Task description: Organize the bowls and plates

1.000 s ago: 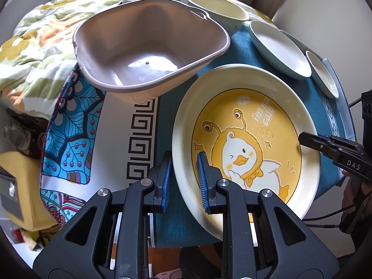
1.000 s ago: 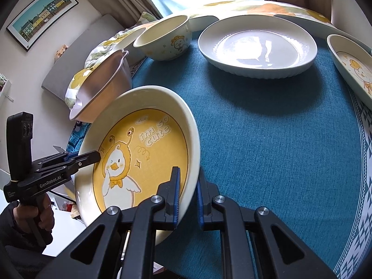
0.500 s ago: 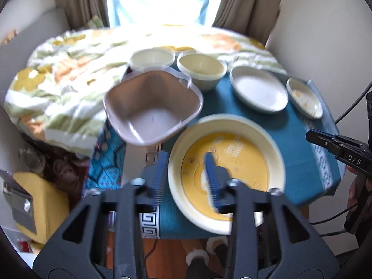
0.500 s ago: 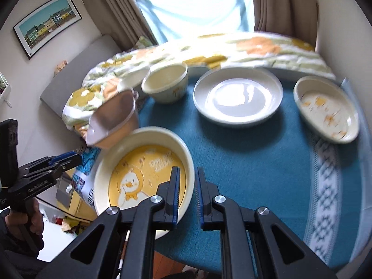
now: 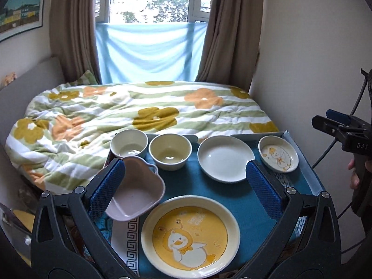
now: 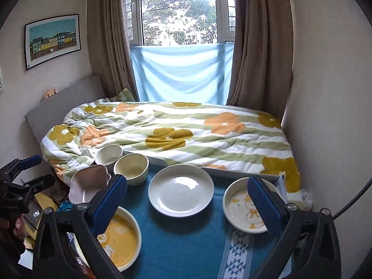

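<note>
A large yellow duck plate point(image 5: 190, 236) lies at the near edge of the blue-clothed table point(image 5: 186, 181); it also shows in the right wrist view point(image 6: 121, 239). A pink heart-shaped bowl point(image 5: 136, 191) sits at the left. Behind stand two cream bowls point(image 5: 129, 143) point(image 5: 170, 151), a plain white plate point(image 5: 224, 159) and a small duck dish point(image 5: 278, 153). My left gripper point(image 5: 186, 183) is wide open and empty, raised above the table. My right gripper point(image 6: 188, 200) is wide open and empty, also raised.
A bed with a flowered quilt point(image 5: 139, 109) lies right behind the table. A window with brown curtains point(image 5: 72, 28) is beyond it. A wall point(image 5: 302, 58) runs close on the right. A patterned cloth point(image 5: 125, 234) hangs at the table's left front.
Both grippers let go of the yellow duck plate, opened wide and pulled back and up from the table. The plate now lies flat at the near edge.
</note>
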A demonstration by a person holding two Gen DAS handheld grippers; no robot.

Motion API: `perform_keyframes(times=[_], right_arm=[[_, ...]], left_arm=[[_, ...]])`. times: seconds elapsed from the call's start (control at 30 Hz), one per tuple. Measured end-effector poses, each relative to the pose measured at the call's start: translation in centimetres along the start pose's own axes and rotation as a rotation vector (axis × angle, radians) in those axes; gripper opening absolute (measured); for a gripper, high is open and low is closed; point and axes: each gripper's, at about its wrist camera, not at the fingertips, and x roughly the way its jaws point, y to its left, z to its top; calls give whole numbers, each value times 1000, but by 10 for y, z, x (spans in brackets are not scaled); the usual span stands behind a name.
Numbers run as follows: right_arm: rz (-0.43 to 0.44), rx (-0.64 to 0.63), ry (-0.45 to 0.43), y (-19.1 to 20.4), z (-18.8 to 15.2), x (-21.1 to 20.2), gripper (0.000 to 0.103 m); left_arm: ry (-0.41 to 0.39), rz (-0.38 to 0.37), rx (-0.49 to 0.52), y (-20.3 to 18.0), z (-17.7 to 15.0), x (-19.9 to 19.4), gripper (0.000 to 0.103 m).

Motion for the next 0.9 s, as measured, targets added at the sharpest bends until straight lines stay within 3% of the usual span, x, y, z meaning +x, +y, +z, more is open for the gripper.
perform_keyframes(times=[0.1,0.2,0.43,0.63,0.73,0.8,0.9], right_arm=[[-19,-36,5,-17,17,18,103],[46,-55,44,-37,25,50,103],[214,-102,232,-80,16,154,103],[379,-154,381,-95,-10,232,103],[452,-181,437,-92,-23,259,100],[492,-193,482,-90,-30,275,82],[542,-213,541,-86,-42,293,59]], left_arm=[[11,12,-25,-15,7,17,103],[40,41,-67,-27,10,43,103],[156,85,-234,-46,3,129,103],[305,50,-359,-43,-29,214,100],[377,29,-412,-39,-43,248,79],[422,11,-436,-39,-50,264,62],[463,4,-445,-42,-59,278,49]])
